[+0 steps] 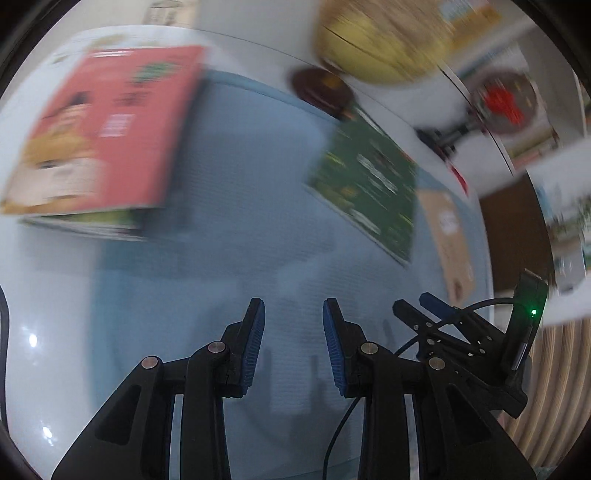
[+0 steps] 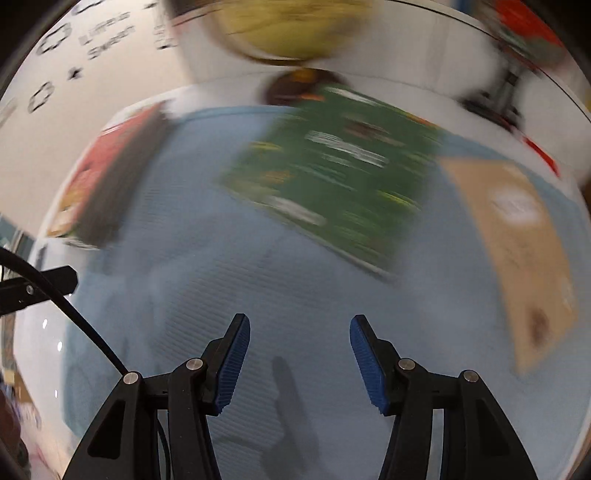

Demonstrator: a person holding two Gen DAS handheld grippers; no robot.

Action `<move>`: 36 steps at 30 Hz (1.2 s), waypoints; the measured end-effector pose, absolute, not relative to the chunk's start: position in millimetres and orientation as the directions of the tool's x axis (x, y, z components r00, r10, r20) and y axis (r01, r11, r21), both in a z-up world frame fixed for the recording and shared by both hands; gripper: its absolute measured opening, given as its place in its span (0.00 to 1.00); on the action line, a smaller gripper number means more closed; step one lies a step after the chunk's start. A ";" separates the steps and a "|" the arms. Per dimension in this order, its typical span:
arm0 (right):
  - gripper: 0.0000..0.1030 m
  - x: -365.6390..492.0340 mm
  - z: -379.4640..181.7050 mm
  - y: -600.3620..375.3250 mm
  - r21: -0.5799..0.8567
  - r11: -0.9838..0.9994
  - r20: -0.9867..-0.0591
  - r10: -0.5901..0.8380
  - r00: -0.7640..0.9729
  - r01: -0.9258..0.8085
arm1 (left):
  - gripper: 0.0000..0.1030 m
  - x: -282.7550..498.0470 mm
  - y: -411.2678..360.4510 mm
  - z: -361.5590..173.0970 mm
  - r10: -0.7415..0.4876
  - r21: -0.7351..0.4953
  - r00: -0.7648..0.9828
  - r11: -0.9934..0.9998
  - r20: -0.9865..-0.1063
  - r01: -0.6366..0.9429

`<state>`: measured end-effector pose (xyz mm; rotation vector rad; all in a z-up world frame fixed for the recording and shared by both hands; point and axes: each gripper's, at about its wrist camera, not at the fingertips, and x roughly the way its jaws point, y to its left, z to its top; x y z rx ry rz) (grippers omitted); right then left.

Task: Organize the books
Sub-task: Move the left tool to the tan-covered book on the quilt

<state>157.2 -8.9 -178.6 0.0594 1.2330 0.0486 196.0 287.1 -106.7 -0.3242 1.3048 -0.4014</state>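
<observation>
With the left gripper point(image 1: 293, 343) and right gripper point(image 2: 299, 363) both apart and empty, a hurried, misjudged grab could shove the green book point(image 2: 332, 177) into the globe point(image 2: 288, 29).

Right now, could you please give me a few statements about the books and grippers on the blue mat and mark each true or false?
1. The red book lies on top of other books. True.
2. The left gripper holds the green book. False: nothing is between its jaws.
3. The right gripper is empty. True.
4. The brown book lies on the green one. False: it lies beside it on the blue mat.
</observation>
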 end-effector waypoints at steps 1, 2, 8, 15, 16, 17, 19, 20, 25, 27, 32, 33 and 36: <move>0.53 149.3 -178.5 -30.2 0.064 0.997 -0.942 0.050 0.331 0.031 | 0.28 196.8 263.5 -108.6 -0.475 -0.458 0.187 0.879 -0.860 0.128; 0.53 140.8 -178.1 -53.1 0.060 0.996 -0.943 0.034 0.332 0.068 | 0.28 195.1 247.4 -108.8 -0.481 -0.461 0.175 0.876 -0.859 0.143; 0.53 120.4 -171.3 -178.6 0.047 0.973 -0.941 -0.033 0.336 0.227 | 0.28 194.5 131.6 -100.1 -0.514 -0.477 0.133 0.847 -0.847 0.236; 0.54 163.4 -166.3 -301.3 0.081 0.960 -0.924 -0.029 0.382 0.270 | 0.28 214.7 12.8 -126.6 -0.480 -0.443 0.132 0.866 -0.867 0.233; 0.54 170.9 -170.0 -311.0 0.103 0.958 -0.925 -0.007 0.380 0.267 | 0.28 218.2 2.2 -132.8 -0.463 -0.430 0.142 0.877 -0.875 0.215; 0.54 181.3 -176.7 -321.8 0.139 0.956 -0.928 0.035 0.372 0.257 | 0.28 221.2 -5.6 -138.7 -0.447 -0.418 0.145 0.887 -0.883 0.195; 0.46 191.2 -187.3 -329.1 0.191 0.954 -0.928 0.100 0.358 0.231 | 0.28 222.6 -16.9 -149.6 -0.450 -0.432 0.127 0.890 -0.884 0.150; 0.44 193.8 -191.2 -328.3 0.196 0.957 -0.929 0.111 0.353 0.216 | 0.28 221.3 -21.8 -153.0 -0.451 -0.436 0.121 0.891 -0.884 0.129; 0.45 169.4 -187.3 -314.0 0.149 0.987 -0.929 0.116 0.351 0.068 | 0.31 205.4 -27.3 -149.5 -0.425 -0.413 0.156 0.905 -0.892 0.104; 0.45 150.9 -187.4 -317.1 0.157 0.986 -0.930 0.129 0.343 0.055 | 0.31 195.3 -29.3 -149.3 -0.438 -0.427 0.139 0.898 -0.888 0.106; 0.47 82.9 -187.0 -337.3 0.196 0.977 -0.938 0.162 0.307 0.084 | 0.32 138.2 -58.5 -149.6 -0.433 -0.410 0.075 0.887 -0.898 0.214; 0.51 71.8 -187.2 -338.8 0.199 0.976 -0.939 0.164 0.301 0.091 | 0.32 127.7 -64.7 -149.2 -0.427 -0.400 0.069 0.885 -0.902 0.238; 0.55 36.3 -185.7 -342.5 0.199 0.974 -0.946 0.162 0.280 0.106 | 0.32 94.6 -81.4 -145.6 -0.392 -0.357 0.059 0.881 -0.918 0.310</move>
